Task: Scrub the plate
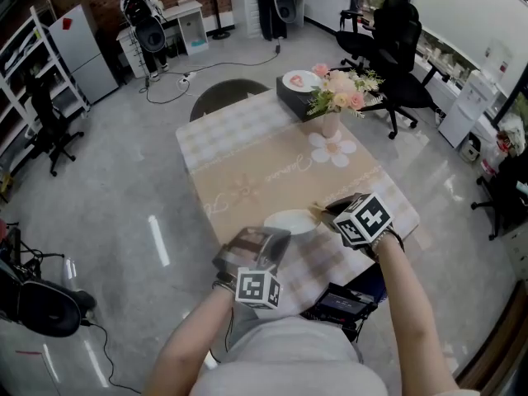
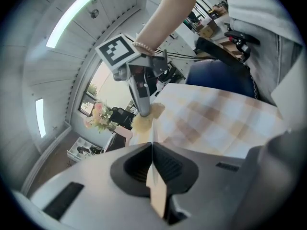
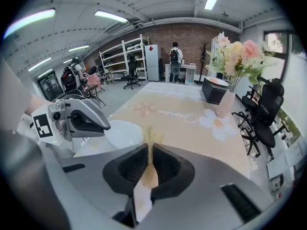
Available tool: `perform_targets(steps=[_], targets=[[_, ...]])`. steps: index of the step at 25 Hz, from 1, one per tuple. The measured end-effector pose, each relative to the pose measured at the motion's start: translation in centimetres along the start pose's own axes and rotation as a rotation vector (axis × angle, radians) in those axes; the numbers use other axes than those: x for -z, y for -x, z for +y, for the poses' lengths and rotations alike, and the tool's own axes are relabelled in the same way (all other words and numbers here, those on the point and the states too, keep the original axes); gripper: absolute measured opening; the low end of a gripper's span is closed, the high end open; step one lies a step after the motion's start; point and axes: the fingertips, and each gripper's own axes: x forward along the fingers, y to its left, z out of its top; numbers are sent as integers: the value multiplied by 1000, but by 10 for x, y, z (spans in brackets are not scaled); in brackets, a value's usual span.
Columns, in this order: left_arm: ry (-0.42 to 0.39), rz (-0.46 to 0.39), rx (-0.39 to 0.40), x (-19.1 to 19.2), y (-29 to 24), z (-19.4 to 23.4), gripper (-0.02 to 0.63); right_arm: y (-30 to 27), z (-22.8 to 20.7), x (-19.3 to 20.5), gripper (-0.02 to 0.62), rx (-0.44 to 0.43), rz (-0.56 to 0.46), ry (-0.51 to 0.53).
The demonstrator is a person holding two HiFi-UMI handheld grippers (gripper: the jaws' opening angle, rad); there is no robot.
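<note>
A white plate lies near the front edge of the table, on its checked cloth. My left gripper is shut on the plate's near rim; in the left gripper view the rim runs edge-on between the jaws of my left gripper. My right gripper is shut on a yellowish scrubber, held at the plate's right edge. In the right gripper view the scrubber sticks out of my right gripper, just right of the plate.
A vase of flowers and a dark box with a small dish stand at the table's far end. Behind the table is a dark chair; office chairs are at the right. A person stands far back.
</note>
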Motion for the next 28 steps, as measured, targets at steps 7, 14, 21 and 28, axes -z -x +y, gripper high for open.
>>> perform_targets(steps=[7,14,21,28], targets=[[183,-28,-24,1,2,11,17,34,12,-27,35,-10,-198,-83],[414,-60,-19,6,6,22,17,50,5,-49,37,53,-372,-167],[817,-115,11,19,11,36,17,66,-9,-59,37,152,-505,-264],[1173,-182,15,36,14,47,17,67,-16,-55,37,180,-547,-374]])
